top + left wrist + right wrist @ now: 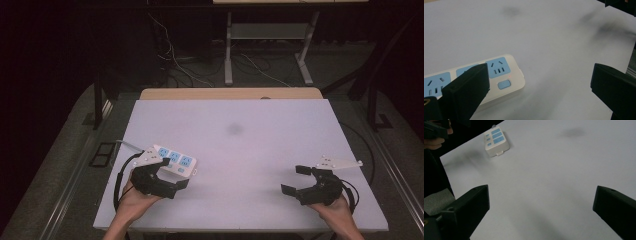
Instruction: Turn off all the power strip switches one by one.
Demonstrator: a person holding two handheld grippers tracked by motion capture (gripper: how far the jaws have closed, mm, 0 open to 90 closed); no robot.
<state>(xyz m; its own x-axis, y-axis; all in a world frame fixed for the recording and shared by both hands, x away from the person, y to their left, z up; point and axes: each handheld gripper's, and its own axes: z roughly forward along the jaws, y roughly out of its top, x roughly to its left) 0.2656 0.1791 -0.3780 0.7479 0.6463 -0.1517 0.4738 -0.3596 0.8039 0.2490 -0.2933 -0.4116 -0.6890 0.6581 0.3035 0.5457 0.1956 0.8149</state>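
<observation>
A white power strip with blue sockets and a white cable lies on the left of the white table. My left gripper is open just in front of the strip's near end. In the left gripper view its left jaw overlaps the strip, whose blue switch and small red light show; nothing sits between the jaws. At the right front of the table, my right gripper stands open and holds nothing. The right gripper view looks across bare table past its own gripper to the strip far off.
A faint dark smudge marks the table's middle back. A wooden board edge runs along the far side. Beyond it, desk legs and loose cables lie on the dark floor. The table's front edge is close to both hands.
</observation>
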